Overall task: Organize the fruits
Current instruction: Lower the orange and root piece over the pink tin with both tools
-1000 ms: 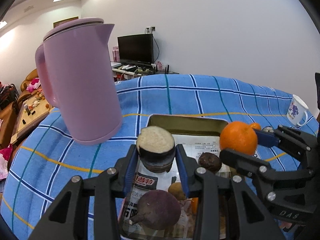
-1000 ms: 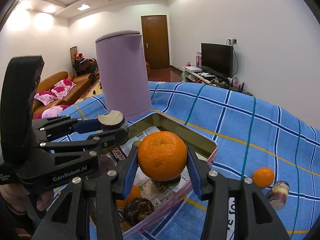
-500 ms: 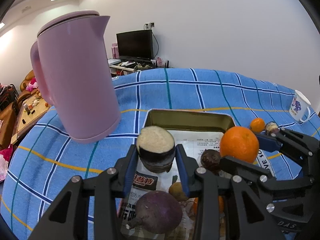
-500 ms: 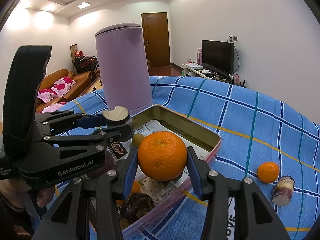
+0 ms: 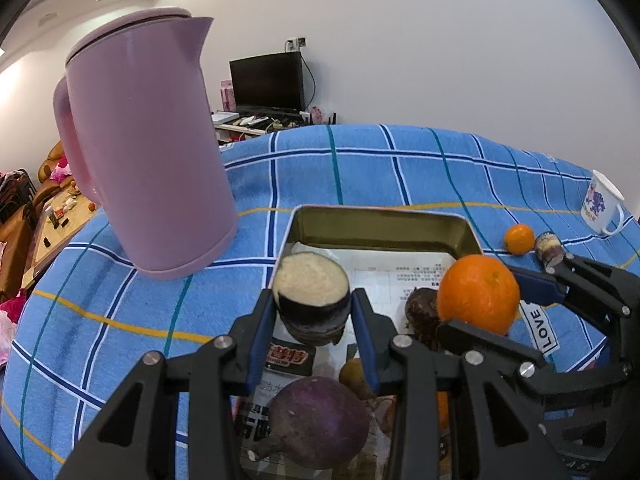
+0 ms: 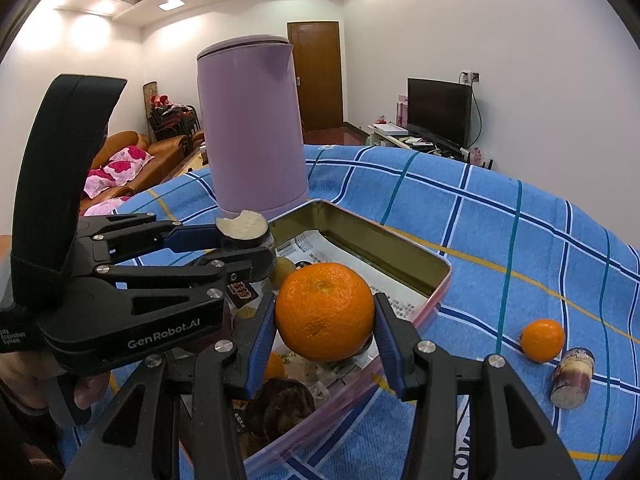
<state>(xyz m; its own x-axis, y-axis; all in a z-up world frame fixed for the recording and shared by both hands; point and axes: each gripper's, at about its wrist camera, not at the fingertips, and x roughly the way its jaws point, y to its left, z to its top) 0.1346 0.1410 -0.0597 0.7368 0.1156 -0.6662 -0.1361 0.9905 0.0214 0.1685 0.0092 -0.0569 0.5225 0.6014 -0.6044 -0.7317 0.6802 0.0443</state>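
My left gripper [image 5: 314, 314] is shut on a cut sugarcane piece [image 5: 310, 292] with a pale top, held over the metal tray [image 5: 384, 224]. My right gripper [image 6: 325, 330] is shut on a large orange [image 6: 325, 312], held over the tray's near right part [image 6: 400, 252]; the orange also shows in the left wrist view [image 5: 478, 294]. In the tray, on newspaper, lie a purple round fruit [image 5: 318, 422], a dark brown fruit [image 5: 422, 312] and a small yellowish one [image 5: 352, 374]. A small orange [image 6: 543, 339] and a sugarcane stub [image 6: 572, 376] lie on the cloth to the right.
A tall pink kettle [image 5: 148, 160] stands on the blue checked tablecloth [image 5: 360, 168] left of the tray. A white mug [image 5: 602, 208] stands at the far right edge. A sofa and TV are beyond the table.
Both grippers have drawn back and risen slightly with their fruit; the tray, small orange and stub show further off. Grips are unchanged.
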